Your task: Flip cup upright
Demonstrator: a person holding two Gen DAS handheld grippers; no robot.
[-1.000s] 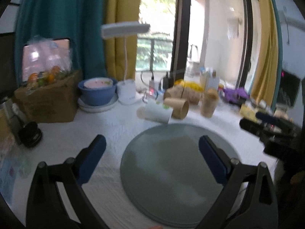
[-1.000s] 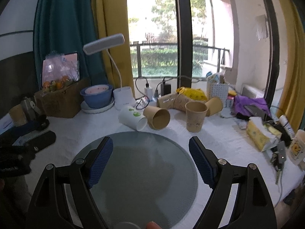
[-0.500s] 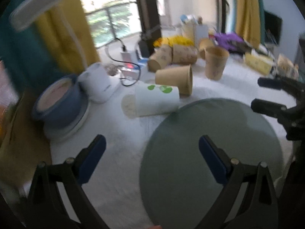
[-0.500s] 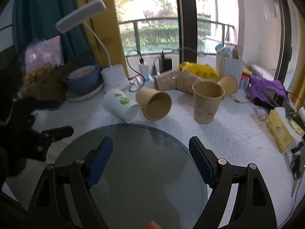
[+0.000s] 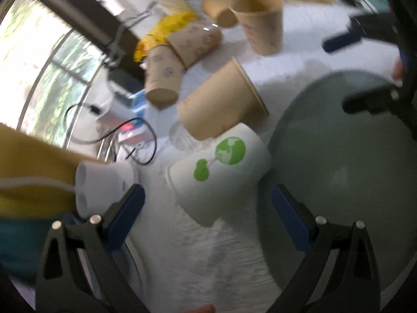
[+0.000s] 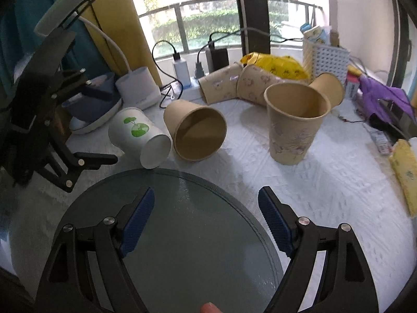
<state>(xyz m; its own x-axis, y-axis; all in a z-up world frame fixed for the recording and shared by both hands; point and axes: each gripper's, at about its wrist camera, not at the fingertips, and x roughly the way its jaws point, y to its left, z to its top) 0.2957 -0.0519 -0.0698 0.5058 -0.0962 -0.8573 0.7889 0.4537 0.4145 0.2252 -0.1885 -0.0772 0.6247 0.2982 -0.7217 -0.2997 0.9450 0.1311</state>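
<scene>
A white paper cup with a green tree print [image 5: 219,172] lies on its side at the edge of the round grey plate [image 5: 346,182]; it also shows in the right wrist view [image 6: 138,135]. My left gripper [image 5: 208,216] is open, its jaws spread on either side of the cup's base end, not touching it. It shows from the side in the right wrist view [image 6: 86,127]. A plain brown cup [image 6: 195,130] lies on its side next to the white one. My right gripper [image 6: 206,221] is open and empty above the plate [image 6: 182,234].
A printed brown cup [image 6: 294,125] stands upright to the right. More brown cups [image 6: 234,83] lie behind it. A white lamp base [image 6: 138,88], a blue bowl [image 6: 96,104], chargers with cables [image 6: 182,70] and a white basket [image 6: 325,57] line the back.
My left gripper has moved forward and rolled, closing in on the white cup until it sits between the open jaws. My right gripper has edged forward over the plate.
</scene>
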